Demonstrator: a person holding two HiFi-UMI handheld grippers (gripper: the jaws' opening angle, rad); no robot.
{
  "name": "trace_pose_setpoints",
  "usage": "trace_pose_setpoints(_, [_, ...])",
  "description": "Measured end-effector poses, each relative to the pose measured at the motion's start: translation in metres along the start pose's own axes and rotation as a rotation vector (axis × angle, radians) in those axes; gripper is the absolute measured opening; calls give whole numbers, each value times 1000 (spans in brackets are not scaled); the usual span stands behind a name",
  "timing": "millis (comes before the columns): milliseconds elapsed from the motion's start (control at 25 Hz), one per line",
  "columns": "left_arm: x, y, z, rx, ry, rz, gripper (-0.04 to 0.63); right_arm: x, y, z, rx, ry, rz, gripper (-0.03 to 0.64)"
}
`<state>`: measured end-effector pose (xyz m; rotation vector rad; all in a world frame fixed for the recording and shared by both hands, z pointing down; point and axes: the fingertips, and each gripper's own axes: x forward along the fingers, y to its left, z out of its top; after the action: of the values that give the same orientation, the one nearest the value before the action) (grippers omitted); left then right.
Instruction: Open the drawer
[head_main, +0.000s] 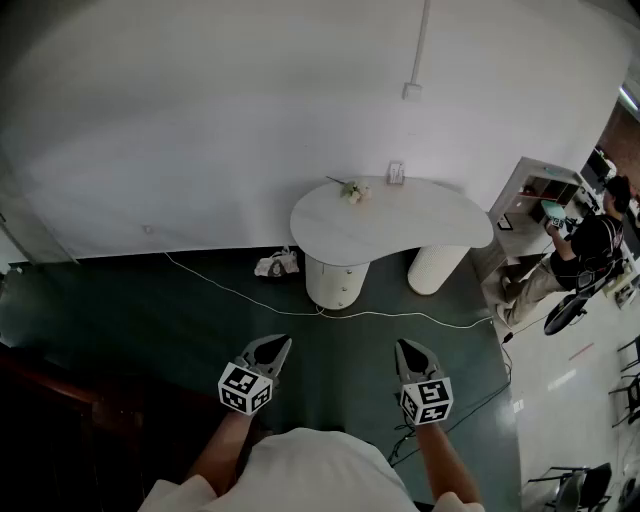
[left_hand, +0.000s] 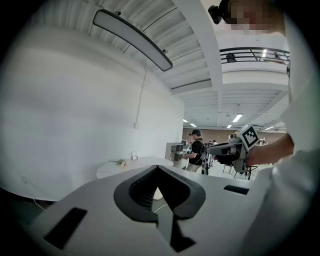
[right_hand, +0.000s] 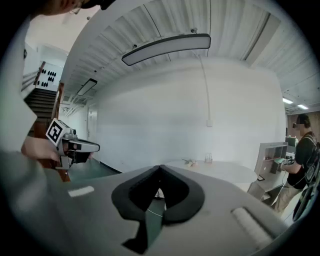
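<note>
My left tongs (head_main: 283, 342) and right tongs (head_main: 405, 345) are both closed and empty, seemingly well short of the white table (head_main: 400, 228).

An open-plan office hall: a person (head_main: 585, 250) working at a shelf unit (head_main: 535, 190), office chairs (head_main: 585, 485), a long ceiling lamp (right_hand: 167, 48).

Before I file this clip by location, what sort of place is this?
Probably an open-plan office or lab: a white table stands against a bare wall, a person works at a shelf unit nearby, and office chairs stand at the right edge, under a long ceiling lamp.
</note>
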<state>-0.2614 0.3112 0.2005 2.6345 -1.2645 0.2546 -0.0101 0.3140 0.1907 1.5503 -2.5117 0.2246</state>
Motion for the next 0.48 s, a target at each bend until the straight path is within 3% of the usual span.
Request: trace_pose_setpoints(480, [8, -3, -1, -4, 0, 4, 6, 3, -7, -1, -27, -2, -3, 11])
